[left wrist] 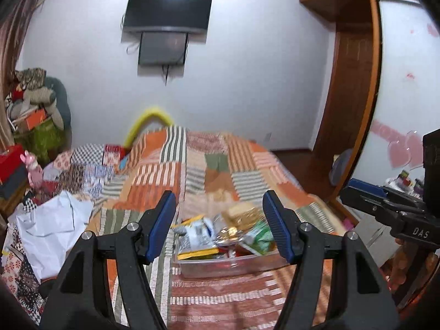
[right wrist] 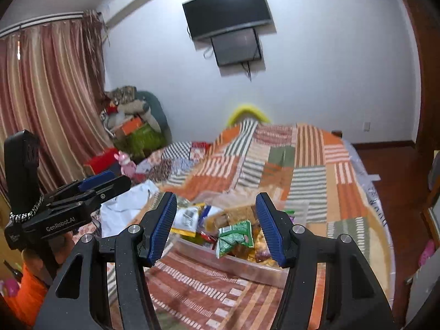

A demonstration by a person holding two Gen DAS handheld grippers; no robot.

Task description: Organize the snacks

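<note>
Two tools gaping – left tool (left wrist: 220, 225), right tool (right wrist: 217, 227) – snack bin (left wrist: 233, 265) blurred.

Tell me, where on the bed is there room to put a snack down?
The bedspread lies bare between the grippers and the near wall of the clear bin. Beyond the bin, the quilt runs bare toward the far end of the bed. It is crowded inside the bin, heaped with snack packets, and at the bed's left edge around the white bag.

Home bedroom: patchwork-quilted bed (right wrist: 288, 165) at twelve o'clock, wall-mounted television (right wrist: 228, 11) above, curtains (right wrist: 46, 104) at ten.
</note>
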